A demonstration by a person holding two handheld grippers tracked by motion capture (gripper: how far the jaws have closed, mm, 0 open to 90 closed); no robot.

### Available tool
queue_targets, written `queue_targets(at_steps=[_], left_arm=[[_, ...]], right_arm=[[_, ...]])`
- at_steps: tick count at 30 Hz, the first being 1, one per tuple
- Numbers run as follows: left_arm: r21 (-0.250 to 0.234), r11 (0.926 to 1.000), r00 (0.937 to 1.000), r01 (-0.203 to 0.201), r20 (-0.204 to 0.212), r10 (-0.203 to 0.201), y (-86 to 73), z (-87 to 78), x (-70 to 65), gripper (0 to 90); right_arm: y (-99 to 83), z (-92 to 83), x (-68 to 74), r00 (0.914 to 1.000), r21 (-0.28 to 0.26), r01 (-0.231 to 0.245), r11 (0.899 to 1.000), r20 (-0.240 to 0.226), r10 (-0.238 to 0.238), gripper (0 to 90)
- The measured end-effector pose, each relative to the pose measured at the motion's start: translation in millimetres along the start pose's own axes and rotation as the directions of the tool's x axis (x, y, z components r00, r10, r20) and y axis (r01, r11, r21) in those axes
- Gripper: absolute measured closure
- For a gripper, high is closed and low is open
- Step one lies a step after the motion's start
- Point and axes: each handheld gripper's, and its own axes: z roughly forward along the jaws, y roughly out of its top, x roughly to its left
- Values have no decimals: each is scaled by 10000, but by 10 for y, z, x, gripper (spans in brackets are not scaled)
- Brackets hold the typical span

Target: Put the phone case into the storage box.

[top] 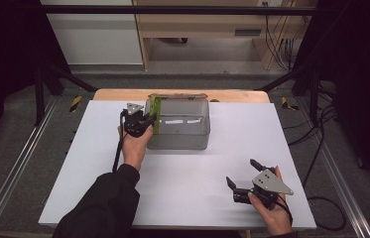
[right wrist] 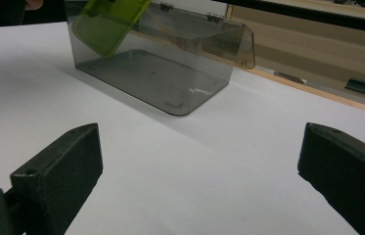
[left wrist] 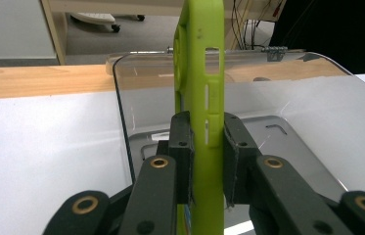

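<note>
Green plastic case (left wrist: 202, 98), held upright on edge, is clenched between the left tongs (left wrist: 203, 147) at the left end of the clear smoky box (top: 180, 131) on the white worktop (top: 182, 183), while the right tongs (top: 242, 176) rest spread and empty well apart near the front.

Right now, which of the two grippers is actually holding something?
The left gripper: its fingers clamp the green case at the clear box. The right gripper rests open on the white table, empty.
</note>
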Motion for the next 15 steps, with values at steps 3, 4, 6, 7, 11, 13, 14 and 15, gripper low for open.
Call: queue_targets(at_steps=[3,4,6,7,11,13,14,15], left_arm=[[30,10000,10000,57,15,-57,-4,3,2,776],[41,10000,10000,55,11,-55,-6,5,3,776],[57,9999,10000,95,14,-95,-11,10,2,776],[84,9999,10000,85,5,-85,-14,11,3,776],[126,9998,9999,152,-36,-152,-28,27,3,776],[143,9997,9998,195,-55,-194,-31,31,5,776],[153,9997,9998,211,-71,-210,-33,34,5,776],[160,9996,9997,216,-81,-215,-33,36,5,776]], right_arm=[[0,1,3,10000,10,0,10000,-7,0,33],[0,2,3,10000,10,-3,10000,-7,3,33],[0,1,2,10000,12,-13,10000,-2,13,33],[0,1,1,10000,9,-15,10000,-2,15,32],[1,-1,-1,10000,13,-21,10000,7,21,32],[0,-1,-3,10000,20,-21,10000,18,21,32],[-1,0,-4,10000,28,-20,10000,30,19,33],[-2,0,-5,10000,42,-31,10000,34,31,32]])
